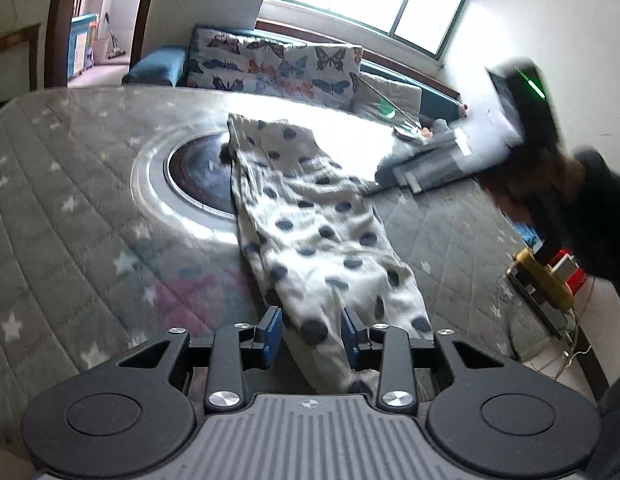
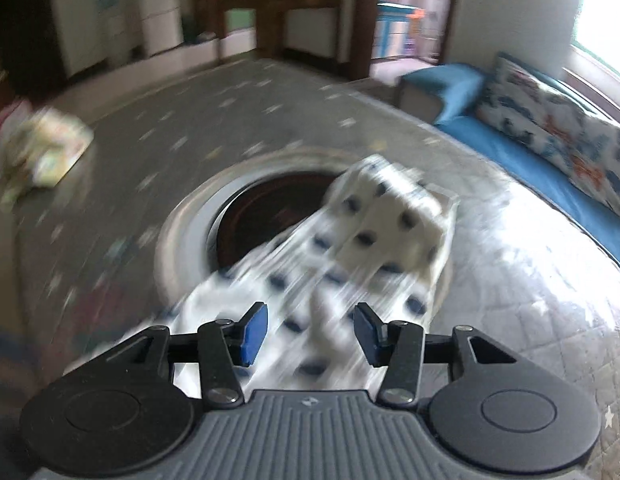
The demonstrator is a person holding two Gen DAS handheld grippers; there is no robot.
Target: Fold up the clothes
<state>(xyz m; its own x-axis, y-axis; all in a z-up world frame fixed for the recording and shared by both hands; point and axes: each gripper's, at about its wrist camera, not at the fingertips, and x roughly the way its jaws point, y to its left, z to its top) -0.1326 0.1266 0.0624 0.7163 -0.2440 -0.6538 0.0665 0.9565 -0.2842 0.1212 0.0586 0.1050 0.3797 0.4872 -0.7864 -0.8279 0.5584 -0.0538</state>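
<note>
A white garment with dark blue dots (image 1: pixel 310 216) lies as a long strip on the grey star-patterned quilted cover (image 1: pixel 69 208), its far end over a round dark inset (image 1: pixel 197 172). My left gripper (image 1: pixel 312 334) is low over the near end. The cloth runs between its blue pads (image 1: pixel 273 332), and the pads stand apart from it. In the right wrist view the picture is blurred. The same dotted garment (image 2: pixel 350 252) lies below my right gripper (image 2: pixel 310 334), whose jaws stand wide with nothing pinched. Its far end looks folded over.
A folded grey stack (image 1: pixel 426 160) and a hanger (image 1: pixel 406 120) lie at the far right, before a blue sofa with butterfly cushions (image 1: pixel 269 64). A person's dark sleeve (image 1: pixel 590 208) is at right, above a gold object (image 1: pixel 546 280). A pale bundle (image 2: pixel 45 148) lies far left.
</note>
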